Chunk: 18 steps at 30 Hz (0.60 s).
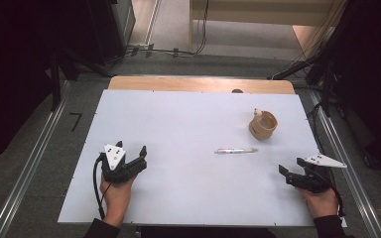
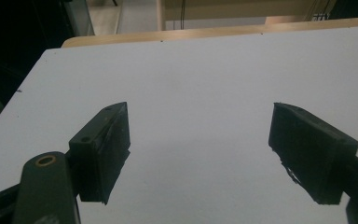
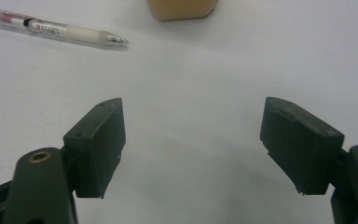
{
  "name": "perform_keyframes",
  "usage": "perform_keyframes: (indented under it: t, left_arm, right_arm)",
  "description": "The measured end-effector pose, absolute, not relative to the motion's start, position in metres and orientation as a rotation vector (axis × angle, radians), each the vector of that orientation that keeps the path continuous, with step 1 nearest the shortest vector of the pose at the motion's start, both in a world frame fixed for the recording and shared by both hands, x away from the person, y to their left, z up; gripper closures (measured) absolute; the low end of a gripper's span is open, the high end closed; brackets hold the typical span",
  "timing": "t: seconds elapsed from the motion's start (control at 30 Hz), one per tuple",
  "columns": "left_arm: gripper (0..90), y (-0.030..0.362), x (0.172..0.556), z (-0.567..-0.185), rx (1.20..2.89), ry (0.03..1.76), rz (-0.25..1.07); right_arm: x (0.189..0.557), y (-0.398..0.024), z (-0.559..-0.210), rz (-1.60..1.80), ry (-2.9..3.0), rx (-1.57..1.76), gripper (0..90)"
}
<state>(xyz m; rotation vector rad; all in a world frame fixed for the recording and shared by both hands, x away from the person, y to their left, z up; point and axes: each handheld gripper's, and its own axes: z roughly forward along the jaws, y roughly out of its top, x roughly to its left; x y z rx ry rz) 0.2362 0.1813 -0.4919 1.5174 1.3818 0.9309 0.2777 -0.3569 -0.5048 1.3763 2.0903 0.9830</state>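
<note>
Near table's front edge, both grippers (image 1: 131, 154) (image 1: 290, 170) low, fingers apart.

both hands hold the left gripper (image 1: 131, 151) and right gripper (image 1: 290, 166), jaws spread wide.

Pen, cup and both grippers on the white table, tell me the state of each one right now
pen: lying flat on the white table, untouched, short of the cup.
cup: lying tipped on its side, its opening up and to the right, something small at its rim.
left gripper: open, nothing between its jaws.
right gripper: open, nothing between its jaws, pointing toward the pen.
</note>
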Motion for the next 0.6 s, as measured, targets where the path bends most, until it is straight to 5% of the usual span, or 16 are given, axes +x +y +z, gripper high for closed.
perform_keyframes:
  t: [0.6]
  left_arm:
    - [21.1, 0.1786, 0.2404, -0.4922, 1.518, 1.389, 0.919]
  right_arm:
    - [0.2726, -0.3591, -0.5050, 0.987, 2.091, 1.377, 20.6]
